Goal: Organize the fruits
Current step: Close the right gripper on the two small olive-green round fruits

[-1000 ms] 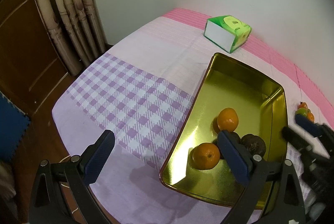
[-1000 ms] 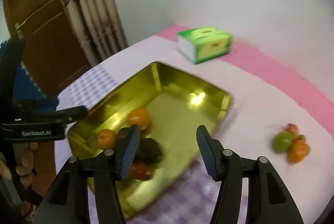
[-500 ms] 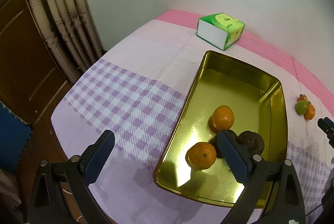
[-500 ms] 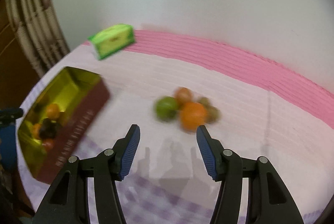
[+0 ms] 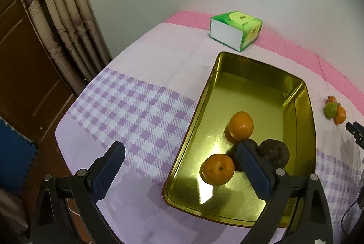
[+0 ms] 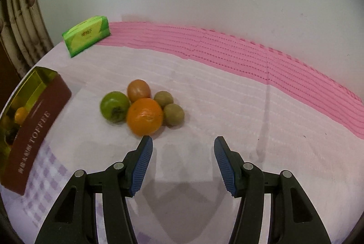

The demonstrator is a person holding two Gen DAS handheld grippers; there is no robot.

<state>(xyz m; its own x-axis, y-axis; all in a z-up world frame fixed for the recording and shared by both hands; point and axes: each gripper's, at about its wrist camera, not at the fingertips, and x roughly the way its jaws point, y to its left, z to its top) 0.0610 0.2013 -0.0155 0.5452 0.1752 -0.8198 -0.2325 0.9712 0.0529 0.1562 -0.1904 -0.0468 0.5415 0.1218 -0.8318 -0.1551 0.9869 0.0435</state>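
Note:
A gold tin tray (image 5: 302, 93) lies on the cloth and holds two oranges (image 5: 240, 124) and dark round fruits (image 5: 274, 151). My left gripper (image 5: 179, 153) hovers open over the tray's near left rim, empty. In the right wrist view the same tray (image 6: 36, 107) shows its maroon side at far left. A loose pile sits mid-table: a large orange (image 6: 145, 116), a green fruit (image 6: 115, 106), a reddish-orange fruit (image 6: 138, 90) and two kiwis (image 6: 173, 114). My right gripper (image 6: 183, 145) is open and empty, just in front and right of the pile. Its tip (image 5: 353, 129) shows at the left wrist view's right edge.
A green tissue box (image 6: 86, 35) stands at the back by the wall, seen also as the tissue box (image 5: 235, 31) behind the tray. Curtains (image 5: 66, 16) and a wooden door are left of the table. The table's near-left edge (image 5: 61, 139) drops to the floor.
My right gripper swung away from over the tray to the right and lower, and now faces the loose fruit pile. The left gripper stayed nearly still, rolling slightly.

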